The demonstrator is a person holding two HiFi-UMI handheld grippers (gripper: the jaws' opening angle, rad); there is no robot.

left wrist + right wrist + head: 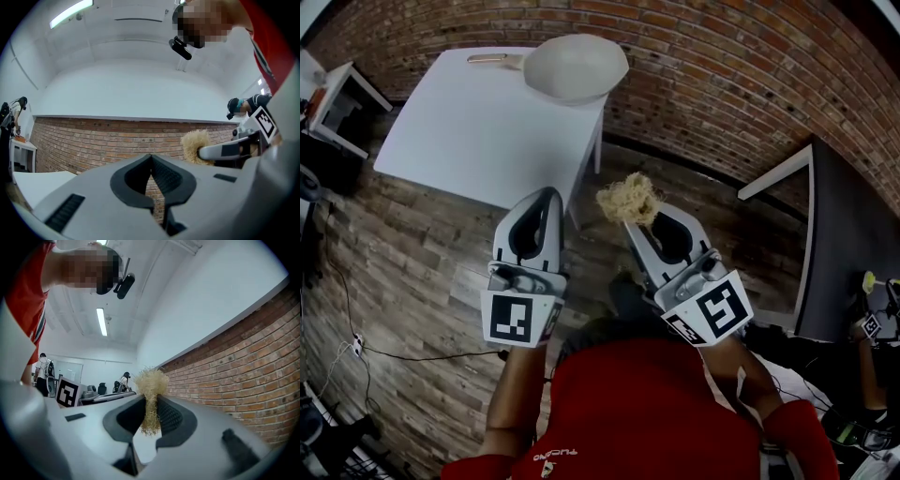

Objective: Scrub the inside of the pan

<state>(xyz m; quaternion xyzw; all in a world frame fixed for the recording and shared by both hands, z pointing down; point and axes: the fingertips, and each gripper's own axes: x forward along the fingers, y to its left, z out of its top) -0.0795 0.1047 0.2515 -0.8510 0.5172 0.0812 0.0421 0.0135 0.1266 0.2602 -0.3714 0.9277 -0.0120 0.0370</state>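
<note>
Pan [577, 67] sits at the top centre of my head view, on the upper-right corner of the white table [478, 131]. My right gripper [151, 401] pinches a straw-coloured scrubber [151, 380] (a fibrous tuft). My left gripper [151, 158] is pressed together with nothing in it. Both are at mid-frame.

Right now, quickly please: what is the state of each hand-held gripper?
Left hand-held gripper: closed, empty.
Right hand-held gripper: closed on the fibre scrubber.

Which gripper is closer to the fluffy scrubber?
Right. The right gripper pinches the scrubber between its jaws. The left gripper is shut on nothing, off to the scrubber's left and not touching it.
</note>
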